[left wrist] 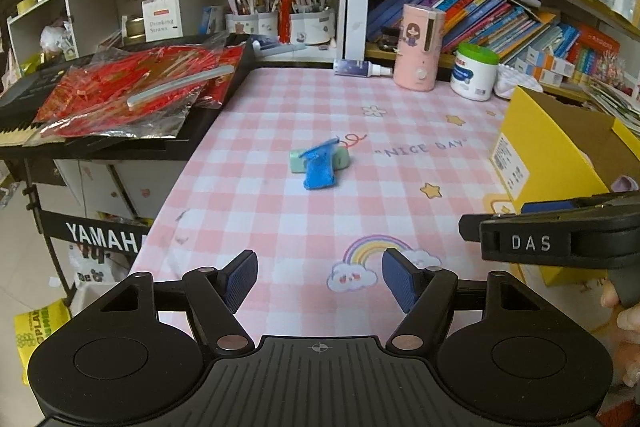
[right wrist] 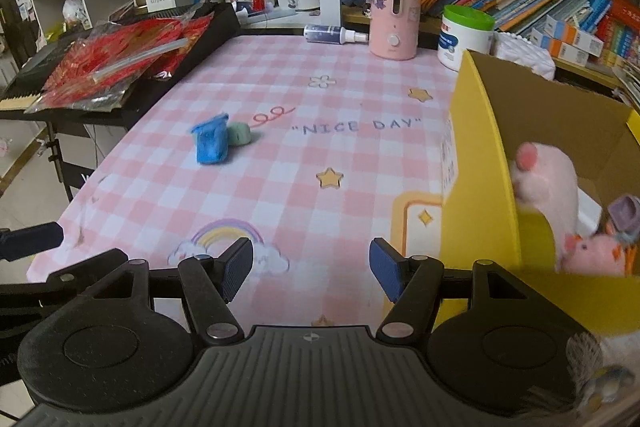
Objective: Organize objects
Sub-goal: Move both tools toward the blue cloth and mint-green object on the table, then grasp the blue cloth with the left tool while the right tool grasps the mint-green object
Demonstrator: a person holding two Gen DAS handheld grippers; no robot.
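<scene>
Two small things, a blue toy (left wrist: 319, 167) leaning on a green block (left wrist: 341, 158), lie mid-counter (left wrist: 280, 211), well ahead of both tongs. Left tongs (left wrist: 319, 281) and right tongs (right wrist: 311, 269) hang open and empty; a yellow box (right wrist: 484, 163) stands just right.

Glossy checked tablecloth (left wrist: 280, 211); matt yellow cardboard box (right wrist: 480, 163); fuzzy pink plush (right wrist: 548, 183); crinkly shiny red packets (left wrist: 132, 95).
</scene>
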